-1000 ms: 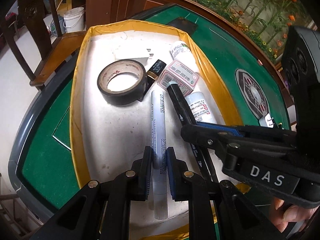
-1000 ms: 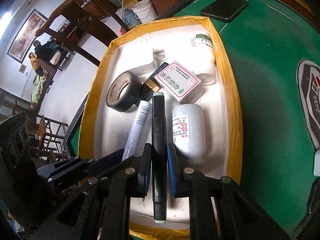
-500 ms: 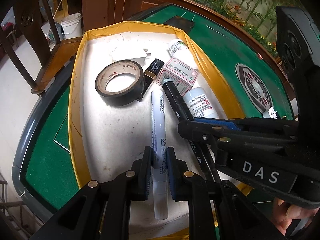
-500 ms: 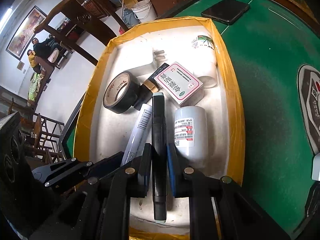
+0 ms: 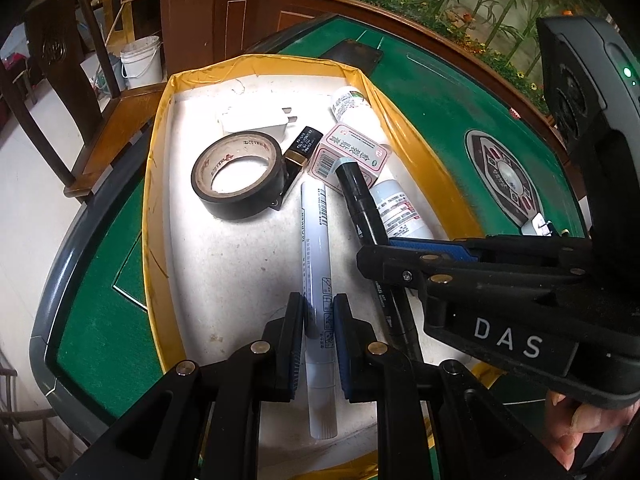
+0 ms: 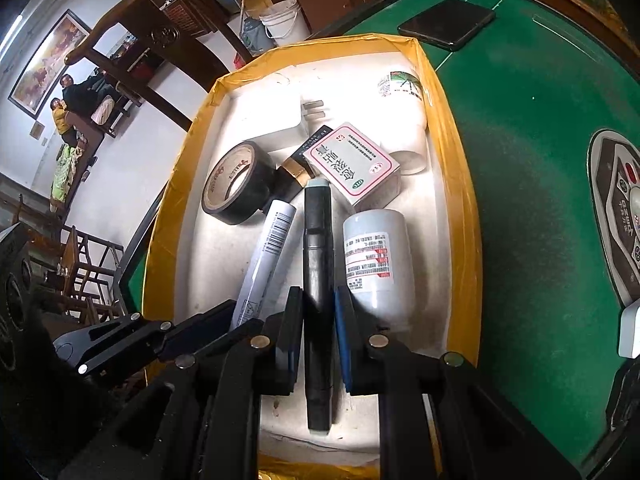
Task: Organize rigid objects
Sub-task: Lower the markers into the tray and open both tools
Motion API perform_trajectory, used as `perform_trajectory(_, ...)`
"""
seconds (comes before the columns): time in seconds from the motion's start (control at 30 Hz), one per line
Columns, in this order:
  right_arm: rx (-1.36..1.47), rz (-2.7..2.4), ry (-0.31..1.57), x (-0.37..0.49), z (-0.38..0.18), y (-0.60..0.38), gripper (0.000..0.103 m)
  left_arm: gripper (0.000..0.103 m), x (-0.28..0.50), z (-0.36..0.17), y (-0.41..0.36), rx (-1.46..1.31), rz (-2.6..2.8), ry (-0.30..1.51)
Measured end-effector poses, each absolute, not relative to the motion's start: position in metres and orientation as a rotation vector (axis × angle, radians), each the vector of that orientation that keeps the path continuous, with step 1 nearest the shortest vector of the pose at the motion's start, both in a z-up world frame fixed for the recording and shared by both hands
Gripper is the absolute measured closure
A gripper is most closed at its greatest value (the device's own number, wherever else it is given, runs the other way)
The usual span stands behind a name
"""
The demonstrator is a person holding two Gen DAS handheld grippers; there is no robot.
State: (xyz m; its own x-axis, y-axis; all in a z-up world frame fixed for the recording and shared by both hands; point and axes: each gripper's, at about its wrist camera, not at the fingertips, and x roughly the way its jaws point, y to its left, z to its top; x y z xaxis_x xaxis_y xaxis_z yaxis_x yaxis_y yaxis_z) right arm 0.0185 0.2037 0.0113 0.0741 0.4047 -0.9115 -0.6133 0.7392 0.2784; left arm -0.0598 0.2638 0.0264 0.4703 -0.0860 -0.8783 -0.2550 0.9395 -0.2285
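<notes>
A white tray with a yellow taped rim (image 5: 156,184) (image 6: 464,208) lies on the green table. My left gripper (image 5: 319,312) is shut on a white marker (image 5: 314,248) (image 6: 268,252) that lies lengthwise over the tray floor. Beside it, my right gripper (image 6: 319,316) (image 5: 384,248) is shut on a black marker (image 6: 318,248) (image 5: 360,204). A black tape roll (image 5: 236,176) (image 6: 236,184), a white charger plug (image 5: 256,122) (image 6: 276,120), a black-and-gold lipstick (image 5: 302,148), a pink-edged small box (image 5: 352,152) (image 6: 352,164) and two white bottles (image 6: 376,260) (image 6: 404,112) lie in the tray.
A dark phone (image 6: 446,22) lies on the green felt beyond the tray. A round control panel (image 5: 506,180) sits in the table's middle. Wooden chairs (image 5: 60,80) and a white bucket (image 5: 142,60) stand on the floor past the table edge. A hand (image 5: 580,424) holds the right gripper.
</notes>
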Motion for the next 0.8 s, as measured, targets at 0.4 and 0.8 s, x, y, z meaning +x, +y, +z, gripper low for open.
perform_trajectory(0.4, -0.196, 0.777, 1.273, 0.018, 0.015, 0.201, 0.088, 0.074, -0.063, 0.030, 0.264, -0.354, 0.123, 1.076)
perform_trajectory(0.8, -0.189, 0.778, 1.247, 0.012, 0.022, 0.193, 0.087, 0.065, -0.070, 0.036, 0.262, -0.353, 0.141, 1.059)
